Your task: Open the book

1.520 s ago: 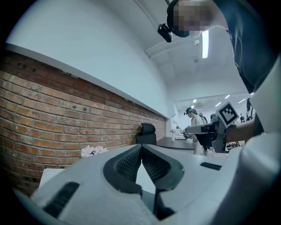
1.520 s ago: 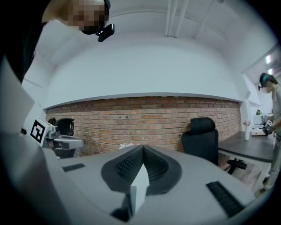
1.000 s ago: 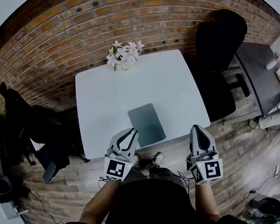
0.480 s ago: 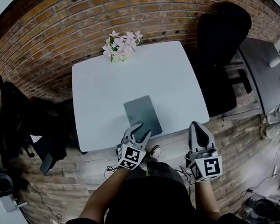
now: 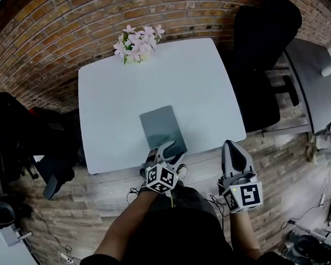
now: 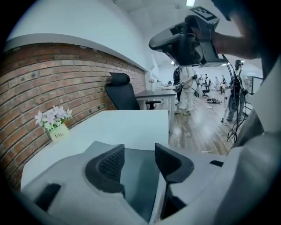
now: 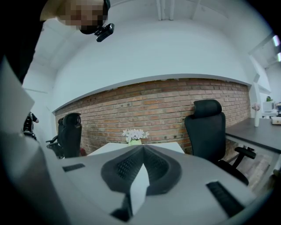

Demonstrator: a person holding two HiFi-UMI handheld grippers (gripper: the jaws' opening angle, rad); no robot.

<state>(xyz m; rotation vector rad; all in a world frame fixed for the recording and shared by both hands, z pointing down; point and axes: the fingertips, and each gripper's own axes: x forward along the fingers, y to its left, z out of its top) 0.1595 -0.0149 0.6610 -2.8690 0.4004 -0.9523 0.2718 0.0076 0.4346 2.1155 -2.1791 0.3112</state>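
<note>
Evidently nothing has been opened yet: the closed book (image 5: 161, 126), at lower centre, is approached by the left gripper (image 5: 166, 152), whose jaws have just been spread, with the near edge seen between them but unclamped. The right gripper (image 5: 236, 153) is held closed on nothing.

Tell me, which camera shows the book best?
The head view: the closed book lies flat on the table, almost wholly visible. The left gripper view catches only a strip of cover; the right gripper view shows none.

The left gripper (image 5: 167, 152) has come down and forward from beside the person to the near edge of the tabletop (image 5: 108, 99). Its jaws, shut a second ago, have just been opening and now stand wide apart. The near end of the book (image 5: 162, 128) now lies between them, and neither pad presses on it.
</note>
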